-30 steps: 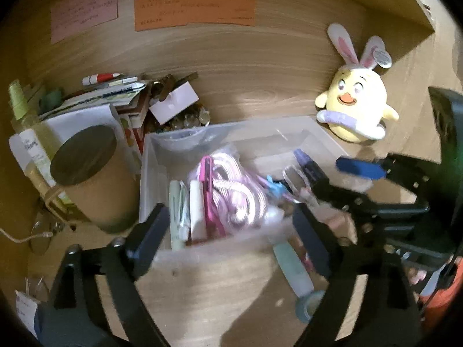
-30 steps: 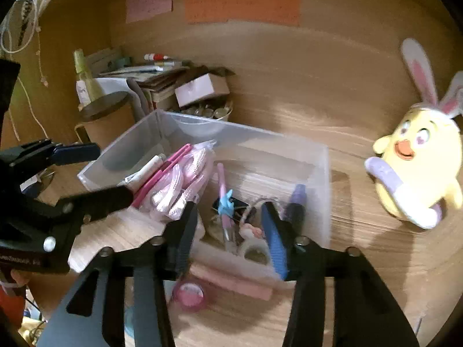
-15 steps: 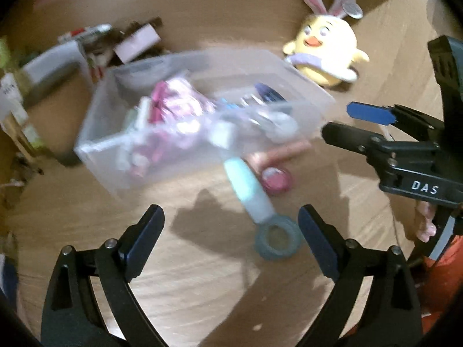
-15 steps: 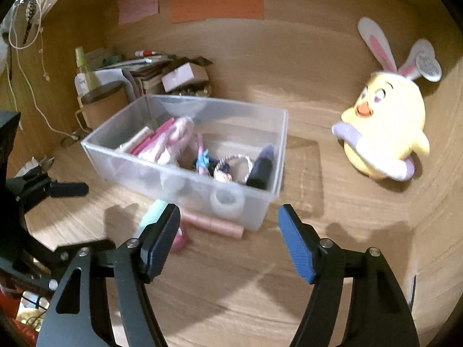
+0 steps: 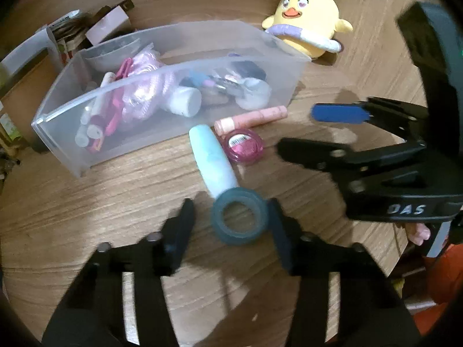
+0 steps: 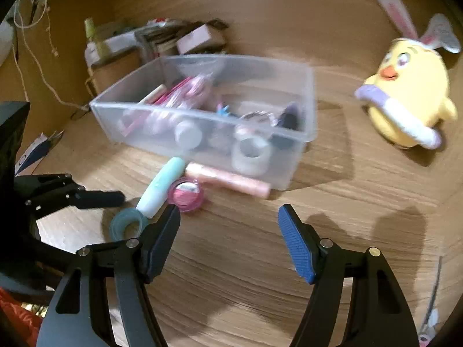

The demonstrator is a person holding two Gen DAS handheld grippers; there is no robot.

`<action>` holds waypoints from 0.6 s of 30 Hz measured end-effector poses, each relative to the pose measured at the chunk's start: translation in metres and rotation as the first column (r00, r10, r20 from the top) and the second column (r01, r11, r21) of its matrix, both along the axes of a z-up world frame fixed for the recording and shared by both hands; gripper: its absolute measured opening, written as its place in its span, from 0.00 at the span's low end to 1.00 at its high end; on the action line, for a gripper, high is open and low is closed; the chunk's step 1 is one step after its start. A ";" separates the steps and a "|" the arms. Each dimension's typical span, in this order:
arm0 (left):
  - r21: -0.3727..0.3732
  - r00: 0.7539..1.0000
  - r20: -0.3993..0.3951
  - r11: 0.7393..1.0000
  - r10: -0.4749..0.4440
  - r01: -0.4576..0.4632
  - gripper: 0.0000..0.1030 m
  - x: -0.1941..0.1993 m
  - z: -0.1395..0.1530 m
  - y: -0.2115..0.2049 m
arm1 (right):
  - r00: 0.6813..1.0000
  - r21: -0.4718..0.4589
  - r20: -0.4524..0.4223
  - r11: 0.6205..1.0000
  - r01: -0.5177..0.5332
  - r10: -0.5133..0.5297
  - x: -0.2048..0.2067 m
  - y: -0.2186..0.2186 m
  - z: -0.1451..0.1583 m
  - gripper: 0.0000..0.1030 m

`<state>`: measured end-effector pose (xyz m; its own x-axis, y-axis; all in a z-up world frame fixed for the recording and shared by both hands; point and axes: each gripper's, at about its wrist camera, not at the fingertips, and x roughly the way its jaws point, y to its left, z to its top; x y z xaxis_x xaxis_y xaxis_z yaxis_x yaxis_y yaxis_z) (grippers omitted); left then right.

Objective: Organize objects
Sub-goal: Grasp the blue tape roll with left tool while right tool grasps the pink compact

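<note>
Here, on the wooden tabletop (image 5: 86, 202), the translucent plastic storage box (image 5: 115, 133) is seen at ten o'clock in the left wrist view, filled with pink hair items, tubes and small rolls. Just in front of it, outside the box, a pale mint tube (image 5: 212, 162), a round pink lidded jar (image 5: 246, 146) and a slim peach-pink stick (image 5: 251, 117) are laid close together. The dark teal tape roll (image 5: 238, 219) is found flat on the table at the tube's near end, between the spread fingers of the left gripper (image 5: 231, 231); the right finger is at its edge, the left one apart from it. At three o'clock the right gripper (image 6: 228, 240) is held with fingers wide apart, nothing between them. At one o'clock a yellow plush chick with bunny ears (image 5: 306, 20) is seated beside the box.
</note>
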<state>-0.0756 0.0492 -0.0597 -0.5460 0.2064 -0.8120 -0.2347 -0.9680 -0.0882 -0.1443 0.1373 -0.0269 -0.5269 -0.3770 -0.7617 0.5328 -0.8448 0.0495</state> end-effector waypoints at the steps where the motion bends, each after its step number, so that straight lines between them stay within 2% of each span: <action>1: -0.012 1.000 -0.012 1.000 0.002 -0.002 0.37 0.002 0.001 0.000 | 1.000 0.000 0.008 1.000 -0.012 0.012 -0.001 -0.004 -0.002 0.65; 5: -0.014 1.000 -0.022 1.000 0.011 -0.011 0.37 0.005 0.002 -0.005 | 0.998 0.012 0.040 0.999 -0.047 0.047 -0.007 -0.020 -0.012 0.62; 9: -0.011 0.999 -0.031 0.999 0.041 -0.041 0.37 0.008 0.005 -0.018 | 0.997 0.025 0.053 0.998 -0.064 0.063 -0.009 -0.032 -0.018 0.49; 14: 0.008 0.995 -0.043 0.996 0.087 -0.087 0.37 0.008 0.009 -0.035 | 0.997 0.055 0.025 0.996 -0.073 0.072 -0.007 -0.045 -0.021 0.44; 16: 0.017 0.994 -0.052 0.995 0.099 -0.098 0.37 0.008 0.012 -0.039 | 0.997 0.071 0.008 0.995 -0.072 0.072 -0.006 -0.048 -0.021 0.34; 18: 0.023 0.992 -0.063 0.994 0.110 -0.109 0.37 0.007 0.015 -0.042 | 0.997 0.070 0.007 0.995 -0.075 0.075 -0.006 -0.050 -0.022 0.31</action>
